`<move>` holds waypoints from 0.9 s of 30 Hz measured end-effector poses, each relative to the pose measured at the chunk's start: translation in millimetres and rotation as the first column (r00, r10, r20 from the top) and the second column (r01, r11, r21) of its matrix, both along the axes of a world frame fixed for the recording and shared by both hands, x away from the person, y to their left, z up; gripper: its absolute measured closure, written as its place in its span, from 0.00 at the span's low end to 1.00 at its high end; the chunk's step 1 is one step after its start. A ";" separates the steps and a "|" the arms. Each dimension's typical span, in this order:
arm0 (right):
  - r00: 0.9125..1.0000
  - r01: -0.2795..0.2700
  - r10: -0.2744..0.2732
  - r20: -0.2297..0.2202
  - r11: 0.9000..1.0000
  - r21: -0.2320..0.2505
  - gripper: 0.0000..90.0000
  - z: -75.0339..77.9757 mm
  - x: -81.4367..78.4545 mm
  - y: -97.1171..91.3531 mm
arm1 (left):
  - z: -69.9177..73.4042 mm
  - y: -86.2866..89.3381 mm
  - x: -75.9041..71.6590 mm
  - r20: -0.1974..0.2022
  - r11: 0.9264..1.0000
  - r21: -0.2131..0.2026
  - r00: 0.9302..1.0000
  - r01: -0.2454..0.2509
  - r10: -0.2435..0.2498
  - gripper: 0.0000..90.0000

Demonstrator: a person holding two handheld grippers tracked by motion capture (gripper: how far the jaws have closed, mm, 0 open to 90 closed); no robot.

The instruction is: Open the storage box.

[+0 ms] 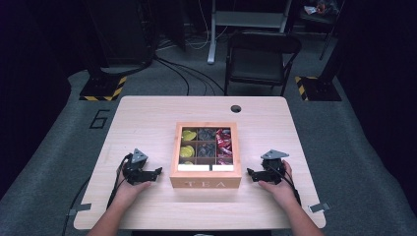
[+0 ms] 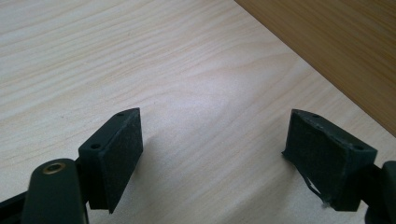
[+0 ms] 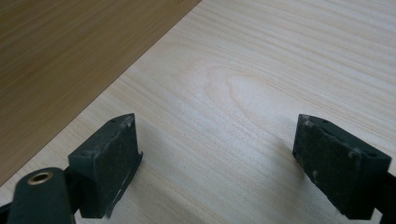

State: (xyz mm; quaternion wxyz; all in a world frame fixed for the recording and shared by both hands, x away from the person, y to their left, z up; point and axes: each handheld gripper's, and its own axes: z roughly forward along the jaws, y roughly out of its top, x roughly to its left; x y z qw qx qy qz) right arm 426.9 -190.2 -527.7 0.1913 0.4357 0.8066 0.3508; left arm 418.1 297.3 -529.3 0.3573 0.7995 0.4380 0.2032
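Note:
A wooden tea box (image 1: 206, 183) marked TEA stands in the middle of the light wood table (image 1: 147, 118), its compartments holding yellow, dark and red tea bags. My left gripper (image 1: 158, 172) rests on the table just left of the box, pointing at its side, open with nothing between its jaws. My right gripper (image 1: 249, 174) rests just right of the box, also open and empty. In the left gripper view my left gripper (image 2: 212, 158) has the box wall (image 2: 336, 46) at upper right. In the right gripper view my right gripper (image 3: 217, 163) has the box wall (image 3: 70, 51) at upper left.
A cable hole (image 1: 236, 108) sits near the table's far edge. A black folding chair (image 1: 260, 59) stands beyond the table, with cables (image 1: 187, 73) on the grey floor. Bare tabletop lies left, right and behind the box.

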 end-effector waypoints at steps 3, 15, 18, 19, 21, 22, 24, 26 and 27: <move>1.000 -0.001 0.001 0.000 1.000 0.001 0.15 0.0 0.0 0.0 | -0.2 -0.1 -0.1 0.002 1.000 0.000 1.000 -0.002 0.002 0.22; 1.000 0.004 -0.005 0.010 1.000 0.015 0.24 0.4 -1.2 -0.1 | 0.7 0.5 -1.3 0.010 0.999 -0.016 0.999 -0.041 0.041 0.32; 1.000 0.002 -0.003 0.018 1.000 0.027 0.35 1.3 -3.2 -1.0 | 3.3 2.1 -2.3 -0.011 0.999 -0.012 0.999 -0.048 0.048 0.36; 1.000 -0.003 0.003 0.014 1.000 0.026 0.37 2.1 -3.6 -1.4 | 4.2 2.5 -2.7 -0.020 0.998 -0.026 0.998 -0.051 0.051 0.37; 1.000 0.004 -0.004 0.001 1.000 0.019 0.38 3.7 -5.2 -1.6 | 7.5 4.7 -4.6 -0.050 0.998 -0.040 0.997 -0.053 0.051 0.40; 1.000 0.007 -0.007 -0.004 1.000 0.018 0.38 4.7 -6.0 -1.2 | 8.6 5.2 -5.4 -0.051 0.997 -0.049 0.997 -0.057 0.055 0.41; 1.000 0.002 -0.002 0.000 1.000 0.010 0.38 7.7 -8.5 -0.5 | 13.0 6.3 -8.9 -0.061 0.995 -0.081 0.997 -0.059 0.054 0.42; 1.000 -0.011 0.011 0.012 1.000 0.009 0.39 11.1 -10.6 0.8 | 16.2 6.2 -12.1 -0.060 0.993 -0.103 0.997 -0.062 0.056 0.42; 1.000 -0.020 0.019 0.023 1.000 0.002 0.39 13.3 -11.5 1.7 | 18.8 6.6 -14.5 -0.060 0.992 -0.112 0.997 -0.060 0.053 0.42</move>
